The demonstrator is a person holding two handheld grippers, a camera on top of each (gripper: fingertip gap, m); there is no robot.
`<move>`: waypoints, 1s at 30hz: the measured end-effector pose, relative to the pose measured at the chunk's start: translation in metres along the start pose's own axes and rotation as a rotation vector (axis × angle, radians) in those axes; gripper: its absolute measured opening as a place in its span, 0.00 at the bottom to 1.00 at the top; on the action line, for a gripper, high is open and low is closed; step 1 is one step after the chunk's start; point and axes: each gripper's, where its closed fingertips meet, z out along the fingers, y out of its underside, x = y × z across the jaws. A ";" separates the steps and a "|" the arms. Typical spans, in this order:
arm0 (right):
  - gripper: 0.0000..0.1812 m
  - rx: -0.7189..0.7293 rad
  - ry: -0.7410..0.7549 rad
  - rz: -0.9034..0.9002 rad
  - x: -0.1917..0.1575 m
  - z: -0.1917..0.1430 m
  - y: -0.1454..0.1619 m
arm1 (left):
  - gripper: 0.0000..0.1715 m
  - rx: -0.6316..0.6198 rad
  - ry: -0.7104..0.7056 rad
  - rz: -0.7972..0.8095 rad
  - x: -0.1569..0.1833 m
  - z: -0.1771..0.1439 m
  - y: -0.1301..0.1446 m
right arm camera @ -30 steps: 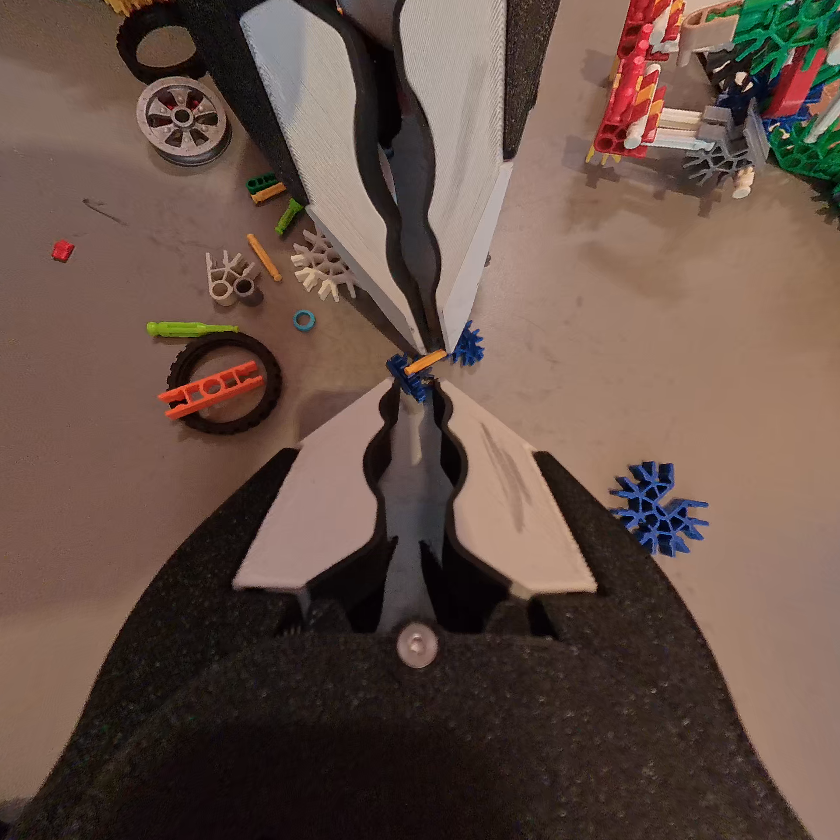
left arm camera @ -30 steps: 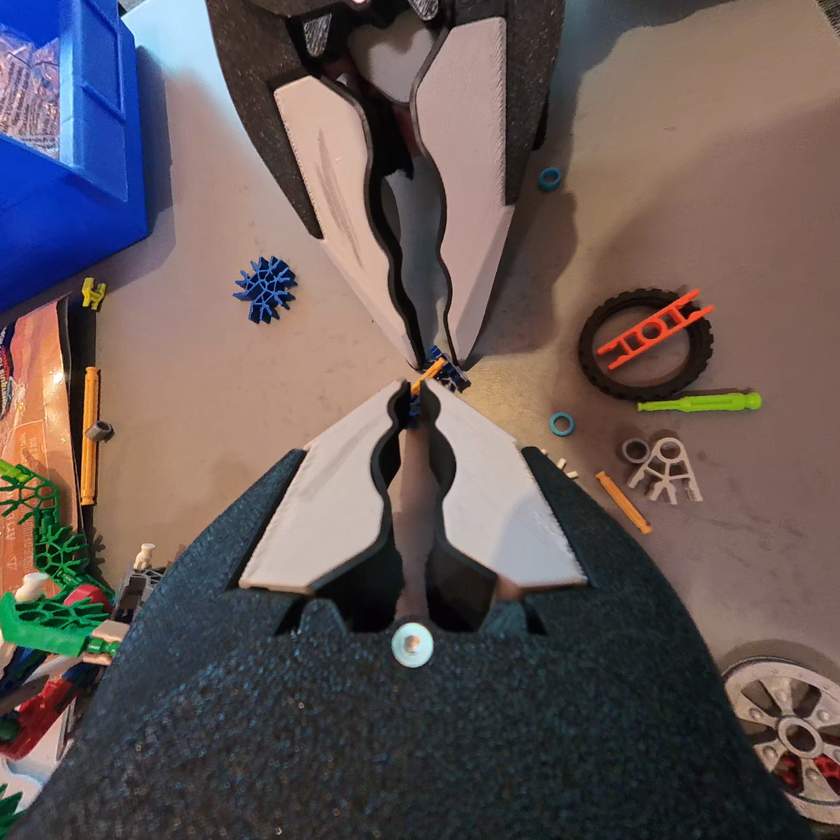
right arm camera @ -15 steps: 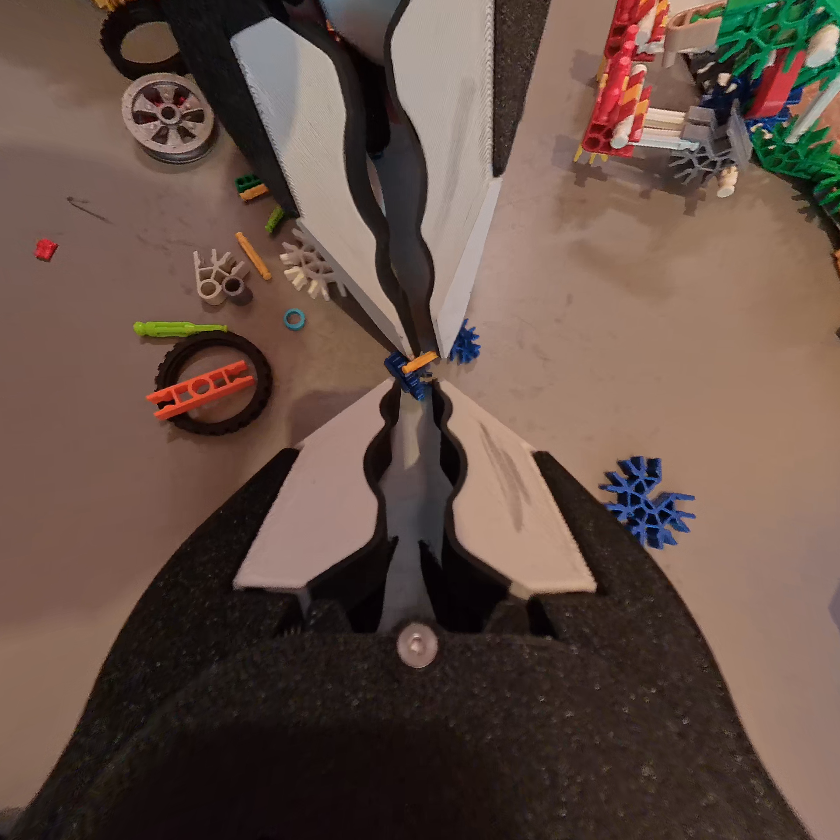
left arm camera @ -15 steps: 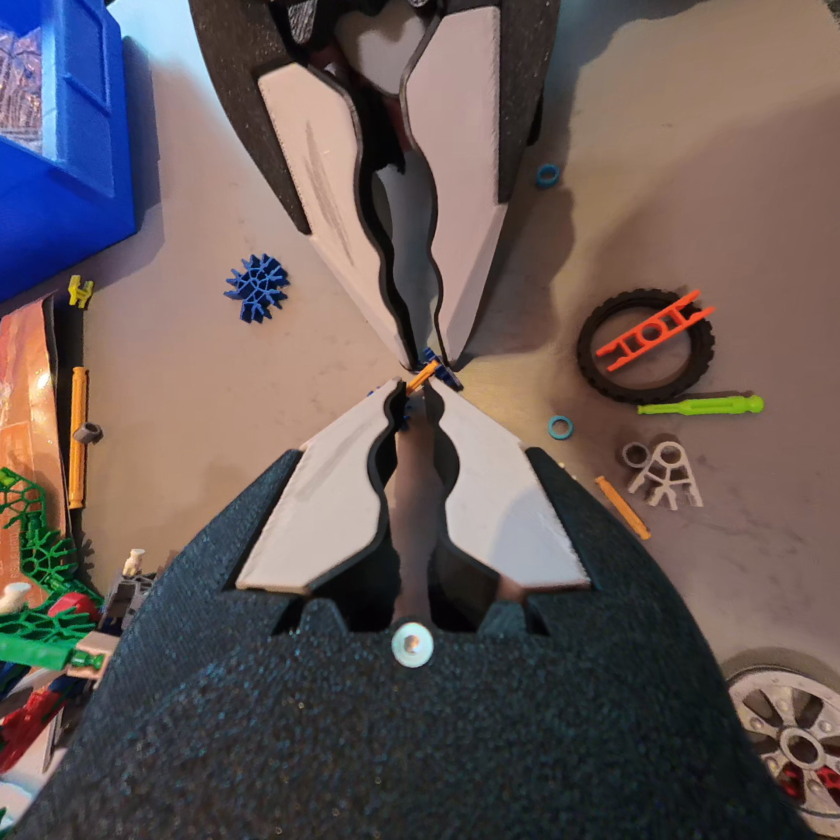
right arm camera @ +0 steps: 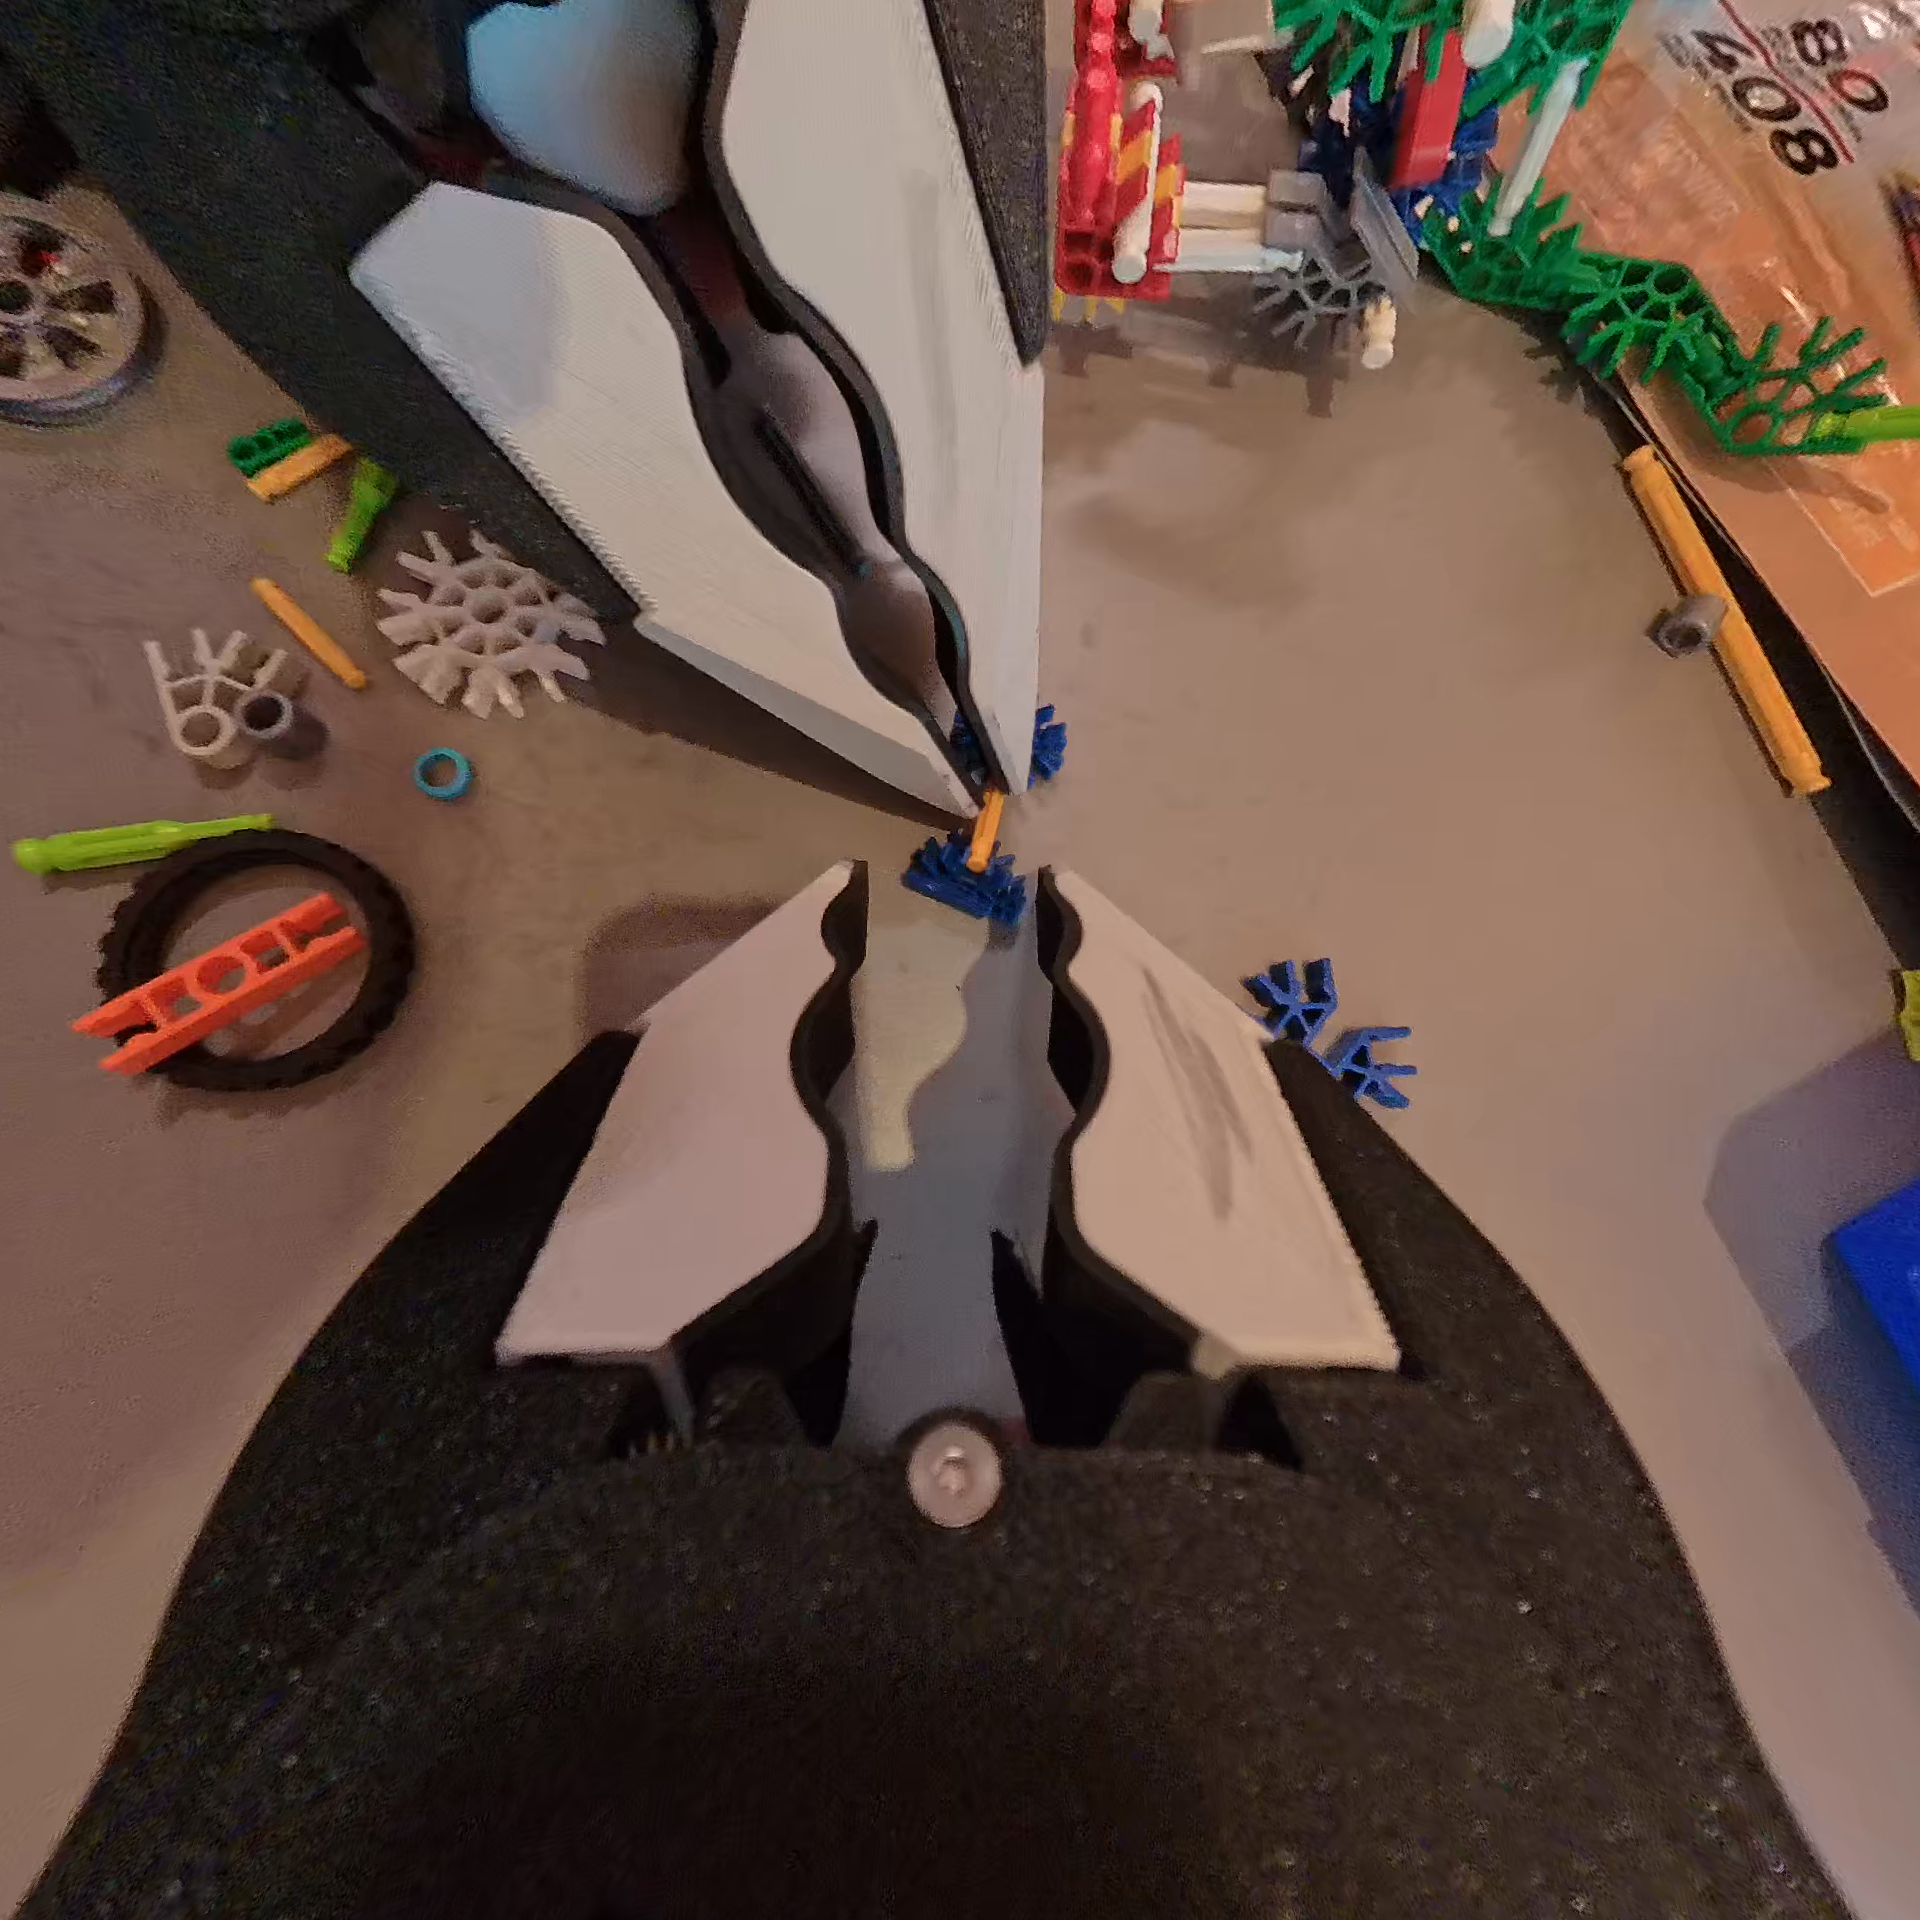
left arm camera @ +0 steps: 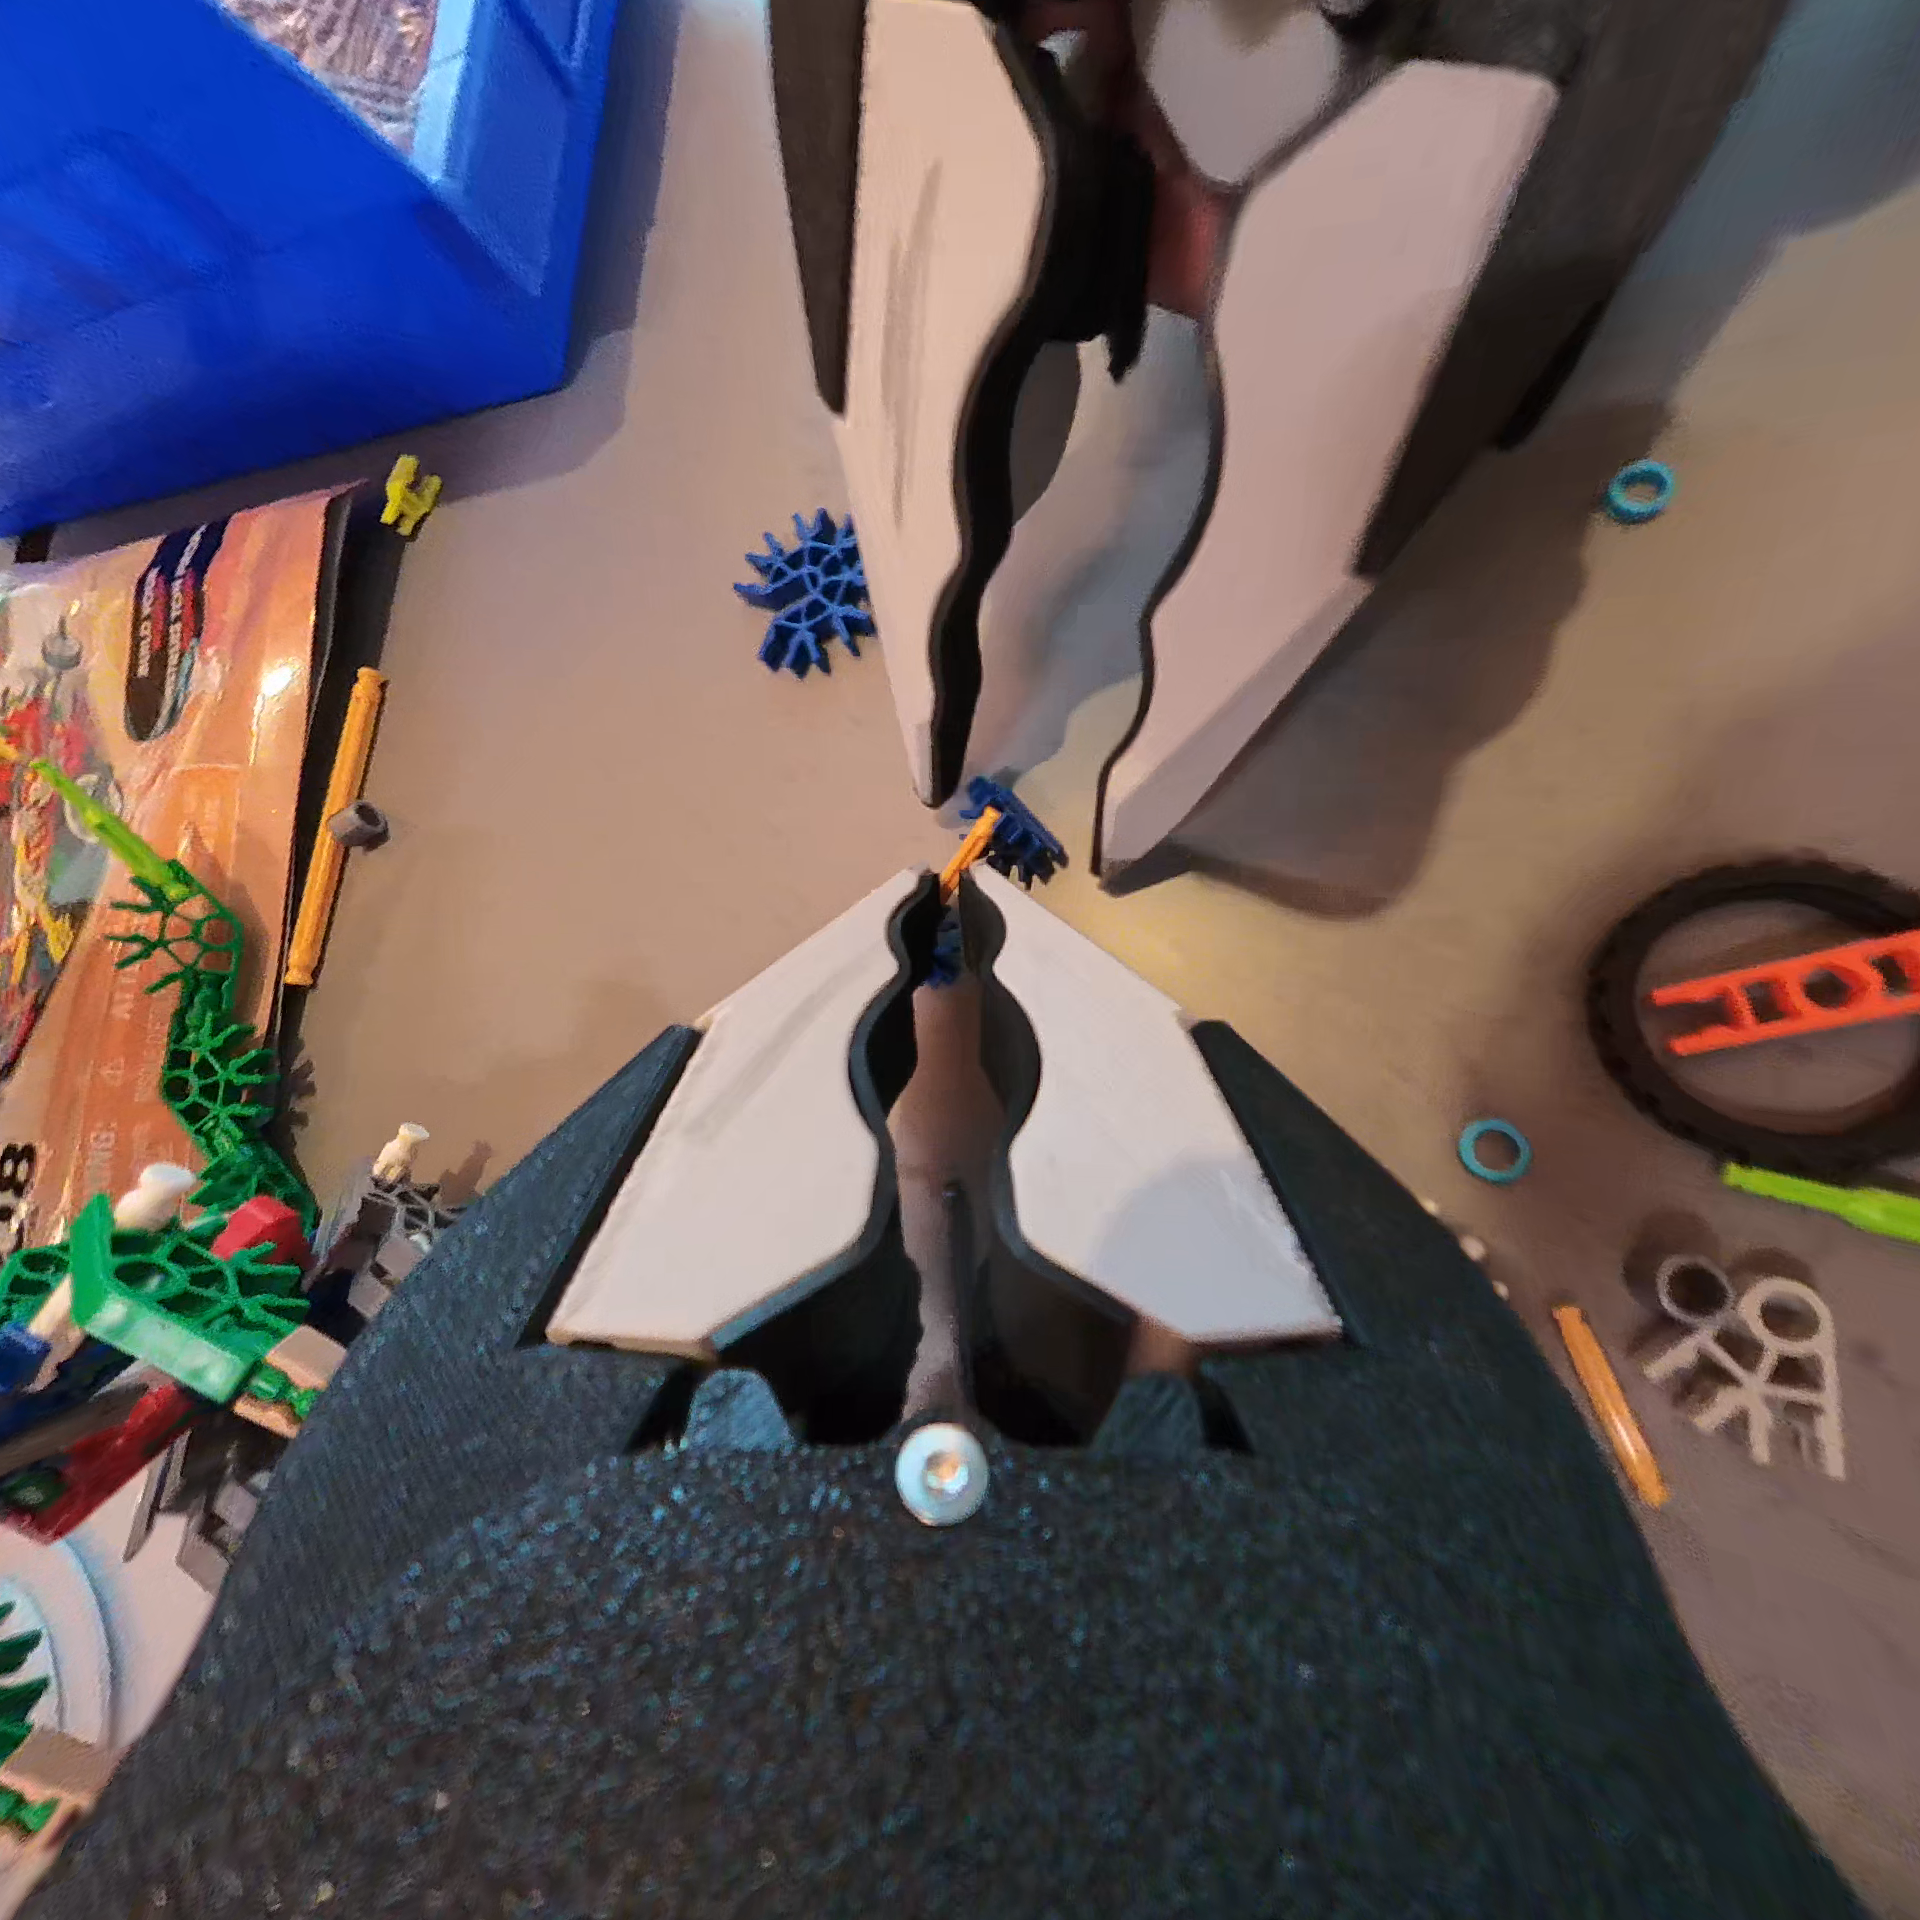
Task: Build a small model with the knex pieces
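1. My left gripper has its fingers pinched narrow on a small blue connector, which peeks out on both sides of the tips in the right wrist view.
2. A short orange rod sticks out from that connector toward my right gripper, and a second blue connector sits on its far end.
3. My right gripper's fingers stand apart, one on each side of the second blue connector. I see a gap on both sides, so they touch nothing.
4. In the left wrist view, the right gripper comes in from 12 o'clock, tip to tip with mine at the centre.
5. At 11 o'clock a loose blue snowflake piece lies on the grey table, just beside the right gripper's finger.
6. At 3 o'clock lies a black tyre with an orange ladder-shaped piece across it; a teal ring lies near it at 4 o'clock.
7. A blue bin fills 10 o'clock, with an orange printed sheet below it at 9 o'clock.
8. A long yellow rod lies along that sheet's edge.
9. At 8 o'clock I see a built model of green, red and white pieces.
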 end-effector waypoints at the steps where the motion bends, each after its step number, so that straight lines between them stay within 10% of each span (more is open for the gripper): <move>1: 0.17 -0.006 0.008 0.003 0.001 0.001 0.001 | 0.00 0.000 -0.007 -0.017 -0.001 0.001 -0.001; 30: 0.12 0.000 -0.022 -0.047 -0.005 -0.002 0.004 | 0.04 0.018 0.007 0.107 0.007 -0.002 -0.003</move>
